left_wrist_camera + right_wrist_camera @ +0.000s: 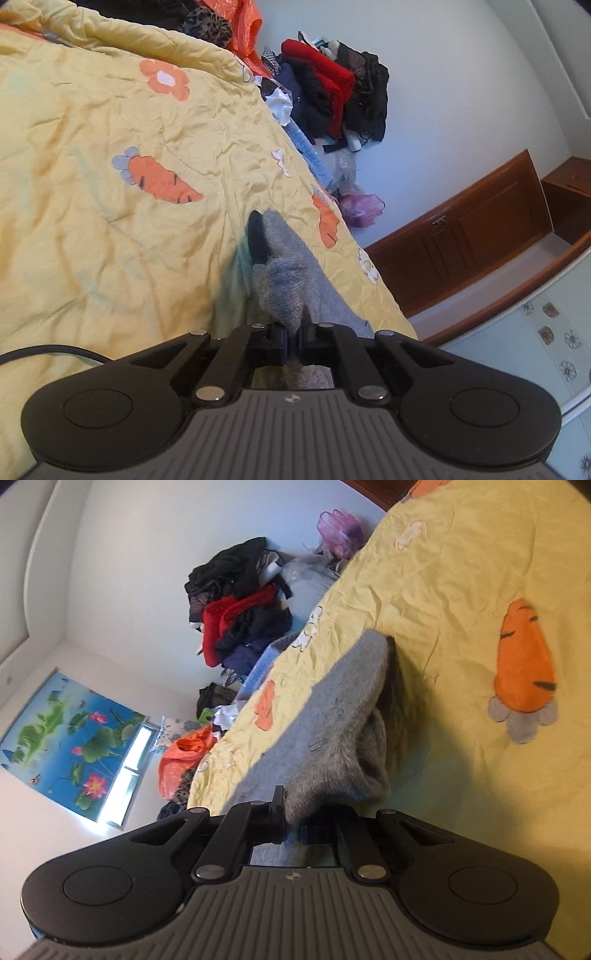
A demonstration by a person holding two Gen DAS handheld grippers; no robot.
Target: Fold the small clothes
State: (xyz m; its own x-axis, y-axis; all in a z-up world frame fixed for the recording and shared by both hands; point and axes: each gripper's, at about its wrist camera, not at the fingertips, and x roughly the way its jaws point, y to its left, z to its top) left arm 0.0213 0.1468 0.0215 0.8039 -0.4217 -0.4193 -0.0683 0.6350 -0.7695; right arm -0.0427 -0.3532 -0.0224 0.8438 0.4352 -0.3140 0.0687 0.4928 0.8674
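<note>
- My left hand-held gripper [292,338] is clamped on one bunched end of the grey sock [291,273], which runs away from the jaws across the yellow bedspread [110,147].
- My right hand-held gripper [295,821] is clamped on the sock's [343,709] other end, with the fabric sagging just ahead of it.
- To do this fold well, I reckon both ends should stay level and the sock lightly taut, so the edges line up before I lay it down.
- I'd also keep it over flat bedspread, well away from the clothes pile [332,85] at the far edge.
- Hard to tell: the pinch points are buried in fuzz, the dark toe [256,236] is partly tucked under, and I can't say if it's one sock or two.
</note>
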